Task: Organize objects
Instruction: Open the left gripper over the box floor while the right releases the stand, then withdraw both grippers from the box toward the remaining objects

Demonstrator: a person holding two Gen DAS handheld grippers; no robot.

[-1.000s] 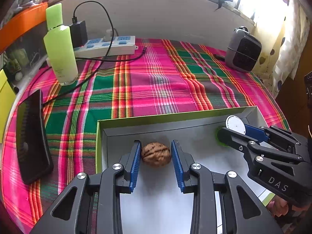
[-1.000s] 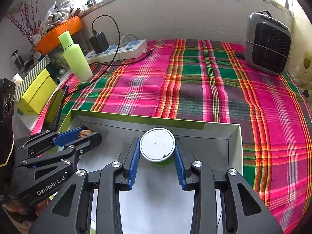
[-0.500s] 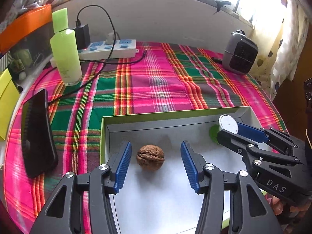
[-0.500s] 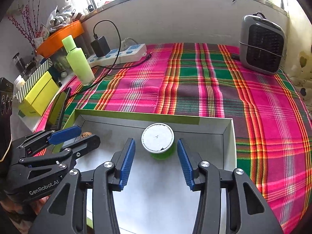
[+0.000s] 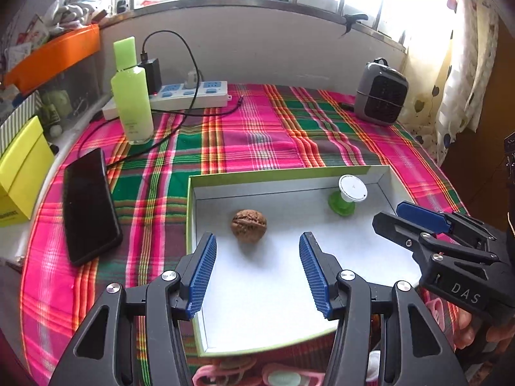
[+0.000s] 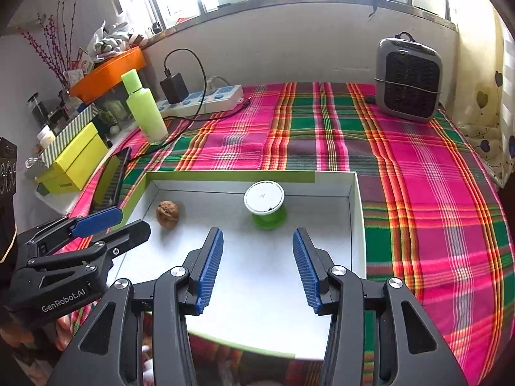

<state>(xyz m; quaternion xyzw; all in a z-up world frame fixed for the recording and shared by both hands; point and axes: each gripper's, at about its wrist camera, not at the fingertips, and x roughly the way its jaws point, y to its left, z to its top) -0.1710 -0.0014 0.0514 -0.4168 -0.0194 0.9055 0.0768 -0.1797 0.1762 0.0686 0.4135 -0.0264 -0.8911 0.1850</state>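
Note:
A brown walnut (image 5: 248, 225) lies in the white box (image 5: 289, 180) with green rim, near its left wall; it also shows in the right wrist view (image 6: 167, 213). A green thread spool (image 6: 265, 205) with a white top stands near the box's far wall (image 6: 251, 178), and shows in the left wrist view (image 5: 346, 197). My left gripper (image 5: 257, 251) is open and empty, just behind the walnut. My right gripper (image 6: 257, 244) is open and empty, just behind the spool. Each gripper shows at the side of the other's view.
On the plaid cloth: a black phone (image 5: 87, 206) left of the box, a green bottle (image 5: 132, 96), a power strip (image 5: 190, 95) with charger and cable, a grey heater (image 6: 407, 78) at the back right. Yellow boxes (image 6: 70, 164) stand at the left. Pink items (image 5: 257, 374) lie before the box.
Both grippers opened, releasing the walnut and the spool inside the box, and have drawn back and up away from them.

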